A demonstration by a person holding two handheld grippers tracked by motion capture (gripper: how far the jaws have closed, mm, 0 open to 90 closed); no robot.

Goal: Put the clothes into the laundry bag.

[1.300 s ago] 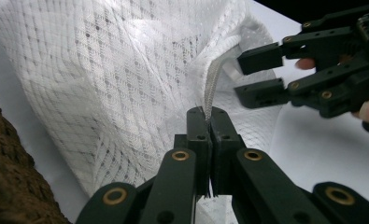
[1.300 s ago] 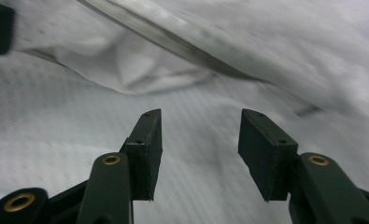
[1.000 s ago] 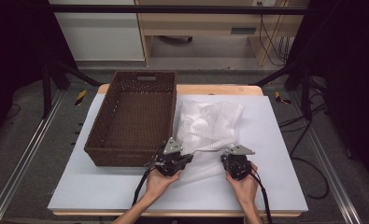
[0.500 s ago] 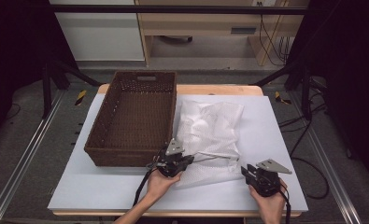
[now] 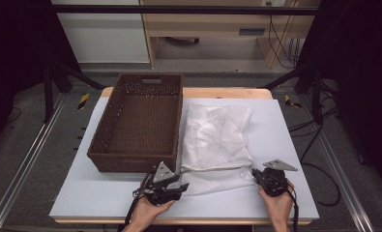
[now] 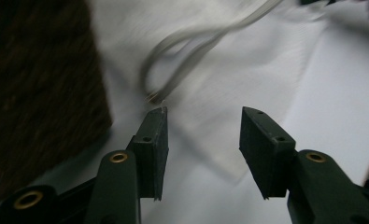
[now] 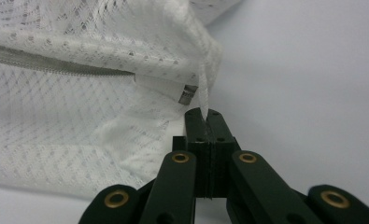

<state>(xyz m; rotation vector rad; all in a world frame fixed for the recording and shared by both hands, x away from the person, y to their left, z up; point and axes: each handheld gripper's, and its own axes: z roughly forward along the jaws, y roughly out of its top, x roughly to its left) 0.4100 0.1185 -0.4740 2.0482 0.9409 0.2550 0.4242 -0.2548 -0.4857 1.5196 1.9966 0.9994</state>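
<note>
While the mesh bag lies flat just beside the basket, the zip looks closed along the near edge; entries by view:

High view, change: right gripper (image 5: 254,175) has travelled from mid-edge out to the near right corner of the mesh bag (image 5: 216,140); the bag, crumpled a second ago, now lies smooth and flat; left gripper (image 5: 183,185) sits at the near left corner, touching the fabric edge.
High view, count: one wicker basket (image 5: 139,123), empty; one bag; two grippers; one white table (image 5: 285,145).
Left gripper view: jaws have just been opening, now roughly half apart; nothing between them; a cord loop (image 6: 182,51) lies just ahead on the mesh.
Right gripper view: jaws fully closed, pinching the white pull string (image 7: 203,95) beside the metal zip slider (image 7: 188,94); zip teeth (image 7: 56,65) meet.
Meaning: zipping judged finished; left side let go; placing in the basket probably remains.
</note>
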